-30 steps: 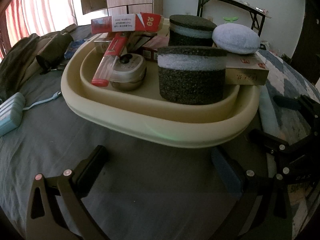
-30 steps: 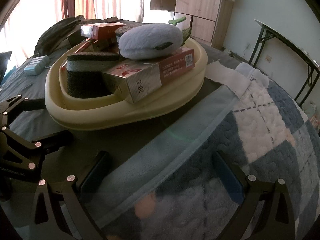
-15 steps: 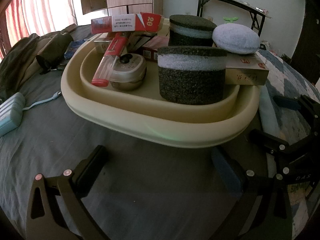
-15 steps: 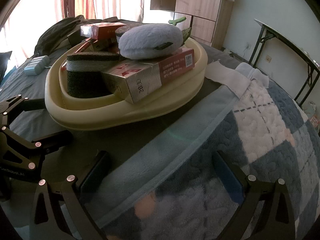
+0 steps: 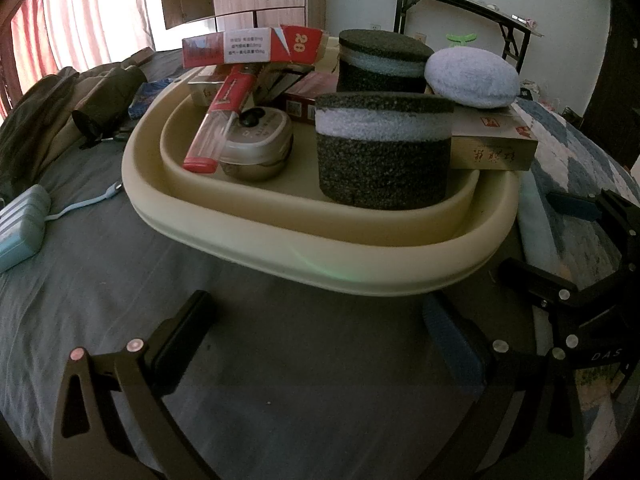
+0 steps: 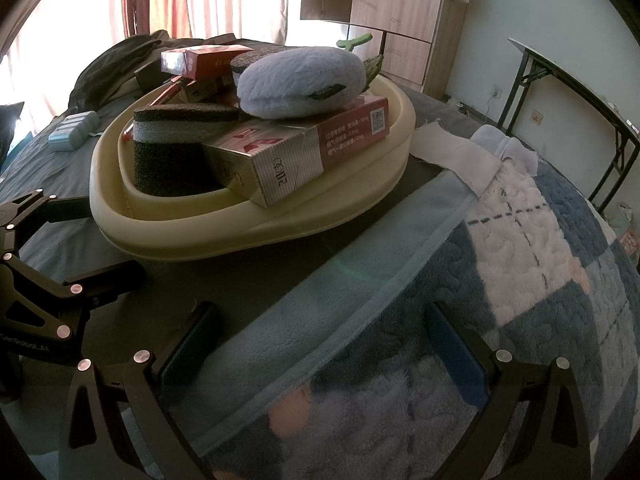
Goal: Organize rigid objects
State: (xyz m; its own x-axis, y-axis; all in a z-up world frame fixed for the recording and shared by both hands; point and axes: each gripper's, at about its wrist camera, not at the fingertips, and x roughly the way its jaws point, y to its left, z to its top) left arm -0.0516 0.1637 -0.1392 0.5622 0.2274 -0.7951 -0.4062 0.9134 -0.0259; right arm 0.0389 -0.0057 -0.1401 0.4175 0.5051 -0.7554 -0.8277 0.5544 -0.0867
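Both tongs gape empty: left gripper (image 5: 316, 344) over grey sheet, right gripper (image 6: 324, 344) over the checked blanket (image 6: 520, 264), cream basin (image 5: 320, 256) ahead of both, crammed with foam cylinder (image 5: 382, 156) and cartons.

the red and white carton (image 5: 256, 50) lying on top of the pile reads "20" in white on its red end. the right gripper (image 5: 592, 280) frame shows the letters "das" in the left wrist view, and the left gripper (image 6: 44, 280) frame reads "genrobot.ai" in the right wrist view. the red box (image 6: 320, 140) under the plush carries a qr code and small print too fine to read.
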